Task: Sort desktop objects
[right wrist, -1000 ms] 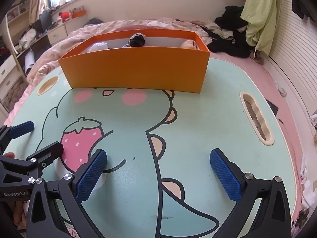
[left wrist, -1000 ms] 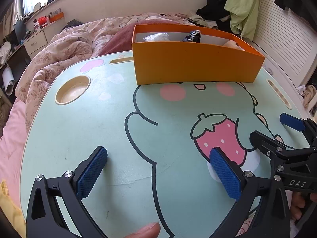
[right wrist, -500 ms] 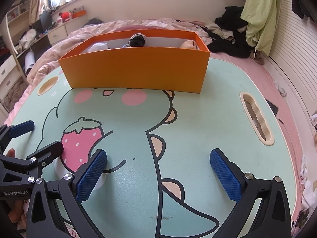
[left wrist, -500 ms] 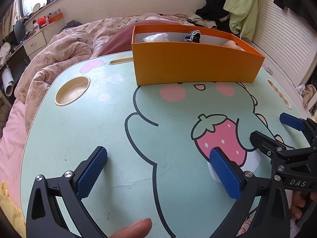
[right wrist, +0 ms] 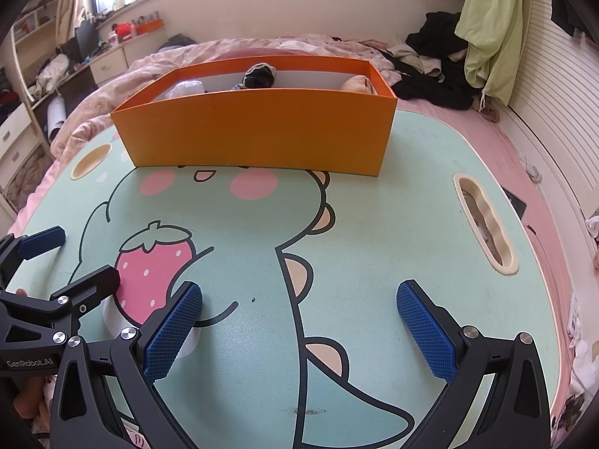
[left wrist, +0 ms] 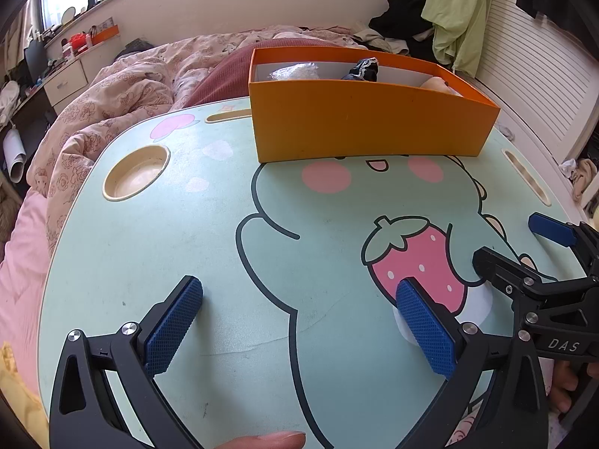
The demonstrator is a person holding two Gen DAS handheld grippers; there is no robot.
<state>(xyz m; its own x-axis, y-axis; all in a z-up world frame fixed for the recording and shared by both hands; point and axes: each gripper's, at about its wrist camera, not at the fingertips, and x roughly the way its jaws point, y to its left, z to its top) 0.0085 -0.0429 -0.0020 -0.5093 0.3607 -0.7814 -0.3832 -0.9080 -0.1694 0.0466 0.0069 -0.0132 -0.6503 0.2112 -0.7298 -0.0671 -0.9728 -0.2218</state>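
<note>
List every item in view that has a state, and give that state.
left gripper: open, empty, low over the table
right gripper: open, empty, low over the table
orange box: open-topped, upright at the table's far edge, holding items
dark cloth: bunched, inside the box
clear plastic item: crumpled, inside the box
cup recess: empty

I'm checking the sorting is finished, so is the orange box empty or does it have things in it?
Not empty. The orange box holds a clear plastic bundle, a dark cloth item and something beige.
</note>
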